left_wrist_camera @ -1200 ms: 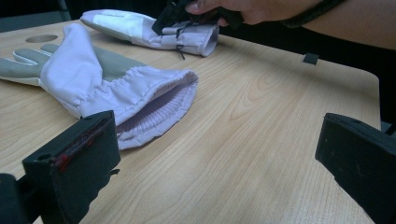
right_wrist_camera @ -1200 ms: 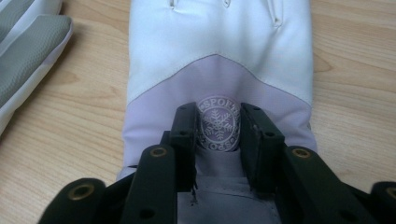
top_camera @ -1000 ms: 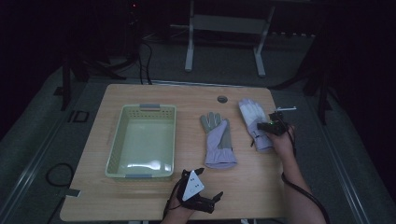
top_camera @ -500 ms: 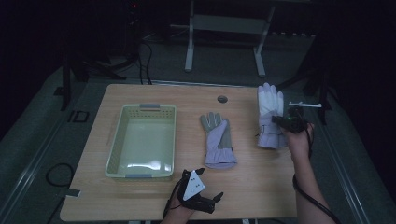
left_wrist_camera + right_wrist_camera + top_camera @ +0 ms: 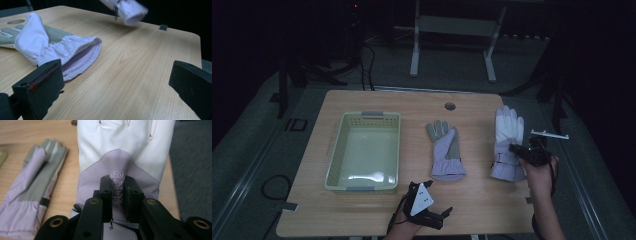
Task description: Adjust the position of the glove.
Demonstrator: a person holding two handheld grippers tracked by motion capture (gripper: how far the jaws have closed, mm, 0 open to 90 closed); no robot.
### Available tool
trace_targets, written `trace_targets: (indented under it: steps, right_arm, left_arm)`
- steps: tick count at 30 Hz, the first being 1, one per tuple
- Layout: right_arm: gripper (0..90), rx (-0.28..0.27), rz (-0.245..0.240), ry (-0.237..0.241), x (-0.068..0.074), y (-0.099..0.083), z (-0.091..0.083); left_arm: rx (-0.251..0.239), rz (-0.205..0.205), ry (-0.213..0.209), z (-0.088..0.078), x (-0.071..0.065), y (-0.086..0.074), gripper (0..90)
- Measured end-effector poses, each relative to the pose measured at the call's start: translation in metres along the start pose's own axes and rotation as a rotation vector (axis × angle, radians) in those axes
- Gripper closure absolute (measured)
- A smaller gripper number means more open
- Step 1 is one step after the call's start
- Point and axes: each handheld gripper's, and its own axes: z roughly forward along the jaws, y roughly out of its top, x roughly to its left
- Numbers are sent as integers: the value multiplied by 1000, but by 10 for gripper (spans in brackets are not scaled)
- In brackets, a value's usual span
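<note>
The white glove [image 5: 508, 145] hangs over the right edge of the table [image 5: 382, 102], lifted clear of the wood, fingers pointing away from the person and cuff toward them; in the left gripper view its cuff [image 5: 130, 11] floats above the tabletop with a shadow beneath. The right gripper [image 5: 117, 192] is clamped on a pinch of the glove's lilac back, a fold with a printed emblem squeezed between the two black jaws. Just to its left the second glove [image 5: 446, 151] lies flat on the wood, palm up with grey patches, cuff toward the person. Farther left stands a pale green basket [image 5: 364, 116], well apart from both gloves. Nothing lies between the gloves. The right hand [image 5: 539, 175] reaches up along the table's right edge. The left gripper [image 5: 424, 202] rests near the front edge, its jaws wide apart with nothing between them, facing the flat glove's open cuff.
</note>
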Motion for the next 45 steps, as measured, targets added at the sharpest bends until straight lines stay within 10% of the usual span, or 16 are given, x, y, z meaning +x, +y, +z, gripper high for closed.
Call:
trace_targets:
  steps: [17, 29, 45]
  right_arm:
    - [637, 132, -59, -54, 0, -19, 66]
    - [479, 99, -239, 8, -9, -7, 36]
    - [615, 130, -168, 54, -15, -29, 70]
  left_arm:
    - [-1, -11, 12, -1, 1, 0, 0]
    - [0, -15, 8, -1, 3, 0, 0]
    - [0, -22, 8, -1, 3, -1, 0]
